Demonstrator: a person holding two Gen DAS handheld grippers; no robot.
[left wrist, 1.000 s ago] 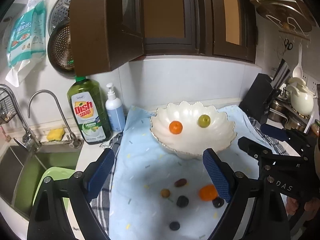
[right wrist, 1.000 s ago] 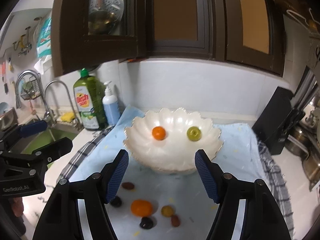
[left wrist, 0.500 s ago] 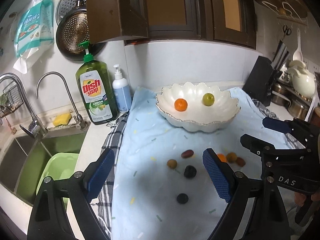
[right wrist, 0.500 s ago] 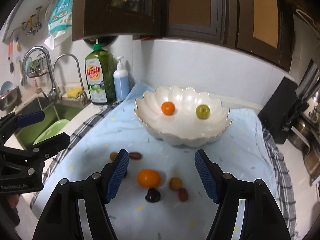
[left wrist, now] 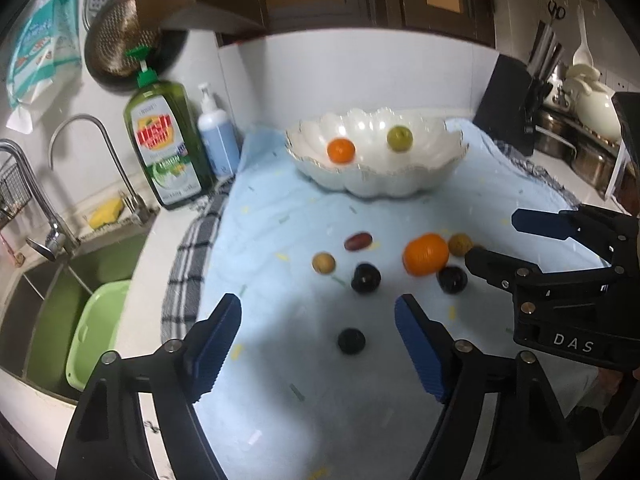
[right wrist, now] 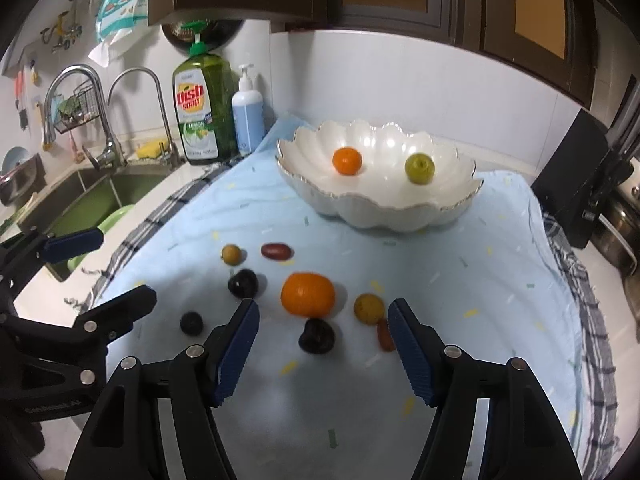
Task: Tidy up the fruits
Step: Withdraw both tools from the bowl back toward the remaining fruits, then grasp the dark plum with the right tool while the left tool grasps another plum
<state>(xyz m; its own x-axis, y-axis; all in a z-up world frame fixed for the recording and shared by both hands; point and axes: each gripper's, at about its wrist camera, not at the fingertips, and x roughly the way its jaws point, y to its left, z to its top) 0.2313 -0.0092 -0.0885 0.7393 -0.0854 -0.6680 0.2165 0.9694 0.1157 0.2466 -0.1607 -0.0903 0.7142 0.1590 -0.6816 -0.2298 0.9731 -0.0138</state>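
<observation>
Lowered closer to the blue cloth than a second ago, the left gripper and right gripper hang wide open and empty over loose fruit, a large orange among it, short of the white bowl holding two fruits.

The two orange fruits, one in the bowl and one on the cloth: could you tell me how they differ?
The orange in the bowl looks smaller and rounder; the orange on the cloth looks larger and flatter. The first lies in the white bowl beside a green fruit; the second lies among dark fruits. Both are bright orange and ungripped.
</observation>
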